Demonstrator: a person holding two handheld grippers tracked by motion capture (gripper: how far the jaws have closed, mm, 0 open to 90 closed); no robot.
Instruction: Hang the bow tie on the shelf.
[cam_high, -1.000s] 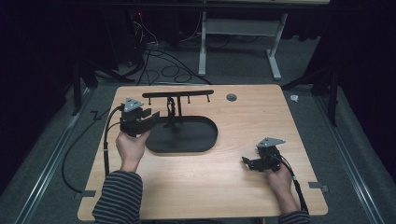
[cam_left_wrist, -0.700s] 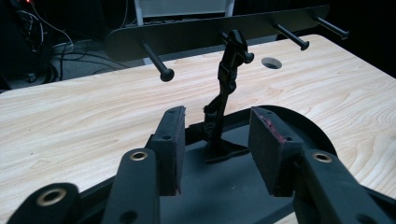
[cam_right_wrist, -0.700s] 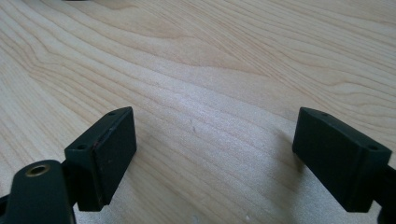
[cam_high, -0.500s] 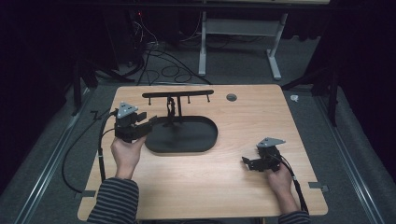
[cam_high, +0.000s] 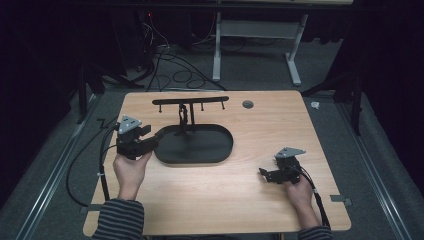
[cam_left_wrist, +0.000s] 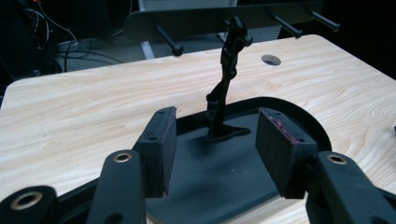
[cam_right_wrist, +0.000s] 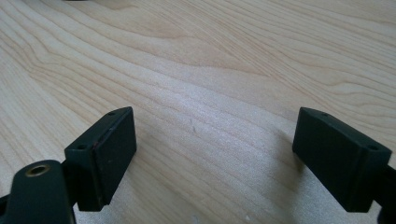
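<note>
The left gripper (cam_high: 150, 141) is hovering at the left end of the black stand's oval base (cam_high: 200, 150), jaws just opened wider and holding nothing, having drawn back leftward from the upright post (cam_left_wrist: 226, 84). The right gripper (cam_high: 266, 174) is sitting spread, empty, right of the base.

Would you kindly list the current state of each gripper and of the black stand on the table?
Left gripper: jaws just been opening, nothing between the pads, at the tray's left end.
Right gripper: open, empty, over bare wood.
Black oval-based stand with pegged crossbar: upright, pegs bare.
Light wooden table: level.
</note>
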